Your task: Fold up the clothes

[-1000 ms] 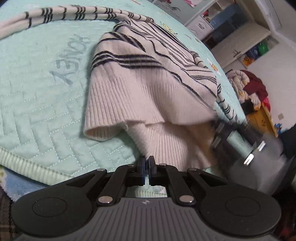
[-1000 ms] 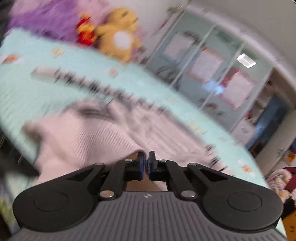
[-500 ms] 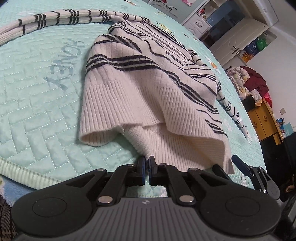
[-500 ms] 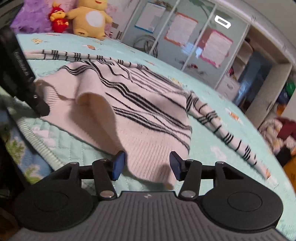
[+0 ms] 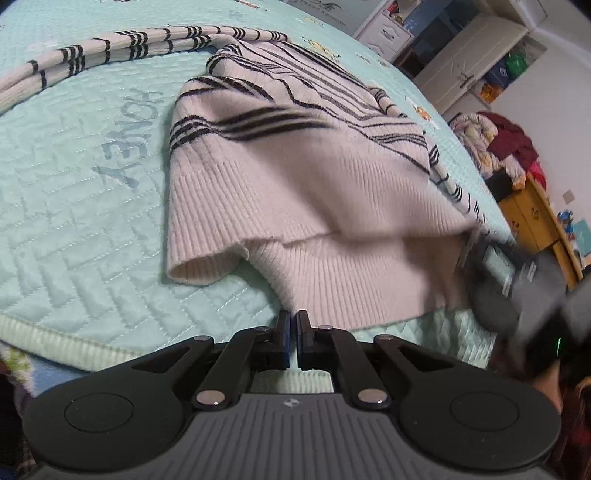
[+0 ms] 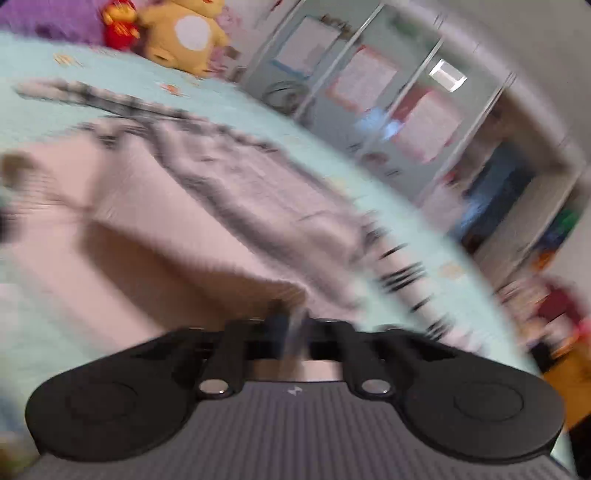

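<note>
Left wrist view: the left gripper (image 5: 293, 325) has its jaws pressed together, their tips at the near ribbed hem of a cream sweater (image 5: 295, 177) with black stripes. Whether a fold of that hem is nipped between the tips cannot be told from here; the knit edge sits right at and just beyond them. The sweater lies ahead of the jaws on a pale green quilted bedspread (image 5: 74, 206), its hem partly lifted so the opening gapes to the left of the jaws. One striped sleeve (image 5: 110, 48) stretches away far ahead and to the left; another runs off ahead to the right. To the right of the jaws, blurred, the right gripper (image 5: 491, 266) is at the sweater's right hem corner. Beyond it stand a yellow cabinet (image 5: 532, 218) and a heap of clothes (image 5: 495, 147).

Right wrist view (heavily smeared by motion): the right gripper (image 6: 291, 325) has just been closing and its jaws now stand together; the cream hem of the sweater (image 6: 207, 229) reaches right down to them, but the blur hides whether cloth is caught between. The sweater spreads ahead and to the left of the jaws over the bedspread (image 6: 258, 122). Far ahead to the left sit a yellow plush toy (image 6: 184, 33) and a small red one (image 6: 120, 33).
</note>
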`<action>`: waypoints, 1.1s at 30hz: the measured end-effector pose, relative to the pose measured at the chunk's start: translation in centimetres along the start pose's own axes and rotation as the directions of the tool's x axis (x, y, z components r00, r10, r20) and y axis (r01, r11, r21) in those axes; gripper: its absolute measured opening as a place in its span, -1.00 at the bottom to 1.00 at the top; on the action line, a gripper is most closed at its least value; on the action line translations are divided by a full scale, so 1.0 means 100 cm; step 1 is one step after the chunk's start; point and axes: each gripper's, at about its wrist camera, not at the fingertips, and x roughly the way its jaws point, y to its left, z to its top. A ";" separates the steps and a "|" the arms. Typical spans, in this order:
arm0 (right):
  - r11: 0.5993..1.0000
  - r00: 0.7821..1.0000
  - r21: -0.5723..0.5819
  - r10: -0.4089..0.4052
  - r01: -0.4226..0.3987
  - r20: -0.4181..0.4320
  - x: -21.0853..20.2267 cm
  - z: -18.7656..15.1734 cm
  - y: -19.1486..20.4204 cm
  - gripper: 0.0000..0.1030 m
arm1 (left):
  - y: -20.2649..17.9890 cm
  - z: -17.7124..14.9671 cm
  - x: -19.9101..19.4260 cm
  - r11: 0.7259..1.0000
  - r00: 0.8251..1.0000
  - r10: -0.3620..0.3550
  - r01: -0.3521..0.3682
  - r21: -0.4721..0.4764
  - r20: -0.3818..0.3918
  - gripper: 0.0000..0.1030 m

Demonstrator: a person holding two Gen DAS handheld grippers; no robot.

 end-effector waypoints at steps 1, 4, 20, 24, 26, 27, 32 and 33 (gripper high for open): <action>0.999 0.998 0.001 -0.048 0.048 0.027 0.005 0.006 -0.006 -0.99 | 0.002 -0.001 0.000 1.000 1.000 0.002 -0.002 -0.002 -0.006 -1.00; 0.998 0.999 -0.045 -0.044 0.045 0.019 0.021 0.013 -0.008 -0.79 | 0.008 -0.001 0.002 1.000 1.000 -0.012 0.012 -0.029 -0.014 -1.00; 0.880 0.958 0.447 0.247 -0.160 -0.145 -0.047 -0.059 -0.032 0.33 | 0.003 -0.010 -0.014 0.998 0.999 0.019 -0.020 0.055 0.028 -1.00; 0.753 0.946 0.646 0.290 -0.129 -0.148 -0.039 -0.069 -0.043 0.33 | 0.005 -0.008 -0.022 0.997 0.996 0.046 -0.050 0.051 0.077 -1.00; 0.712 0.944 0.692 0.297 -0.119 -0.144 -0.035 -0.072 -0.048 0.33 | 0.005 -0.006 -0.025 0.996 0.991 0.068 -0.074 0.054 0.118 -1.00; 0.695 0.944 0.710 0.299 -0.113 -0.142 -0.033 -0.073 -0.050 0.33 | 0.004 -0.005 -0.026 0.994 0.987 0.081 -0.090 0.055 0.137 -1.00; 0.685 0.947 0.722 0.287 -0.098 -0.144 -0.028 -0.071 -0.047 0.32 | 0.008 -0.005 -0.023 0.980 0.966 0.177 -0.190 0.056 0.190 -1.00; 0.692 0.947 0.715 0.286 -0.099 -0.145 -0.027 -0.070 -0.045 0.32 | 0.010 -0.004 -0.022 0.979 0.964 0.186 -0.199 0.050 0.191 -1.00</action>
